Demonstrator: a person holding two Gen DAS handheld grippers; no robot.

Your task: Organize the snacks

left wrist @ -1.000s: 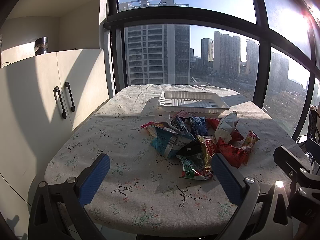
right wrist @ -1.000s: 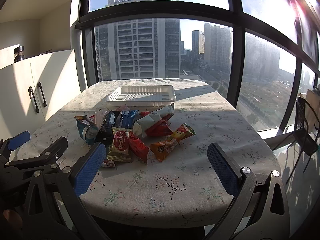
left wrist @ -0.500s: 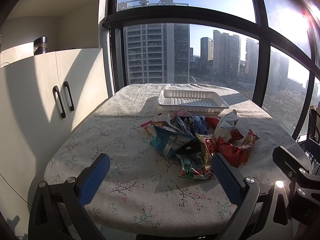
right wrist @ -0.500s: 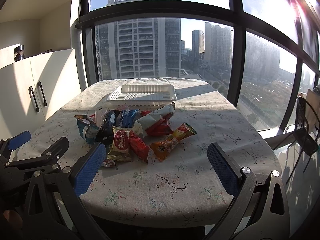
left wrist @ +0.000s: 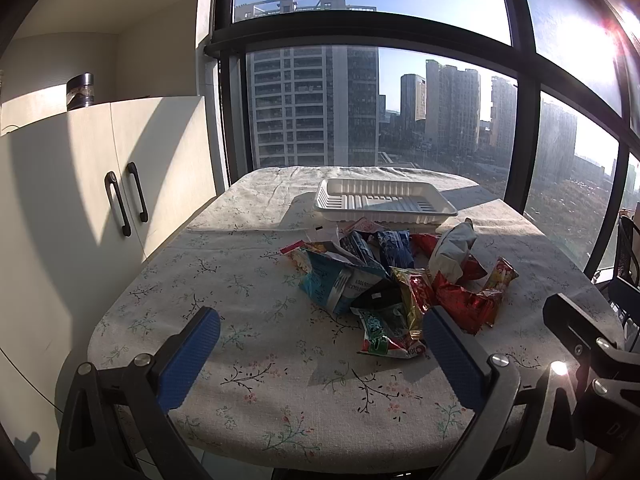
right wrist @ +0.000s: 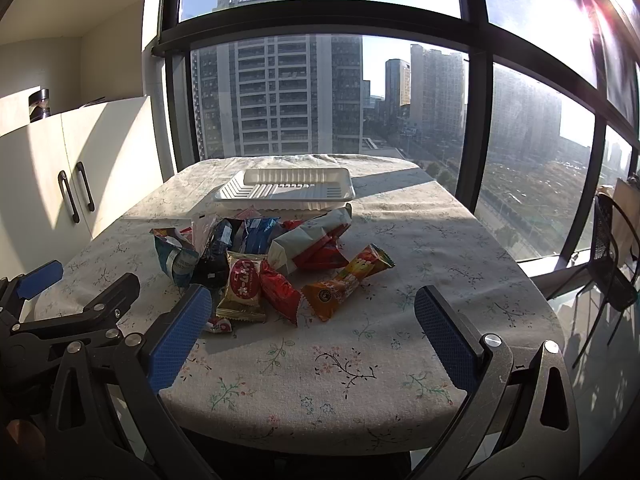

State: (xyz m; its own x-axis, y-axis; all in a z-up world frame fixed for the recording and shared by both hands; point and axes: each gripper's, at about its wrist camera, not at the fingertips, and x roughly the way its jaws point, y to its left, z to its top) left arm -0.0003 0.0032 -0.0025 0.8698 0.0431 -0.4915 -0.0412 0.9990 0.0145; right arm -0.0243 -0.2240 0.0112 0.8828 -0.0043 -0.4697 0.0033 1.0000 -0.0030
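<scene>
Table [left wrist: 248, 320], floral cloth: white ribbed tray [left wrist: 382, 200] at 12 o'clock; snack packet pile [left wrist: 400, 276] centre, touching tray's near edge.

Tablecloth [right wrist: 400, 240]: off-white, small floral sprigs in black, pink, green. Tray [right wrist: 286, 188]: plain white, ribbed. Snack packets [left wrist: 396, 280]: red, blue, teal, orange-yellow, one grey-white, one green. Gripper pads [right wrist: 180, 336]: blue, textured, on black frames. Cabinet [left wrist: 120, 168]: cream, black handles.
</scene>
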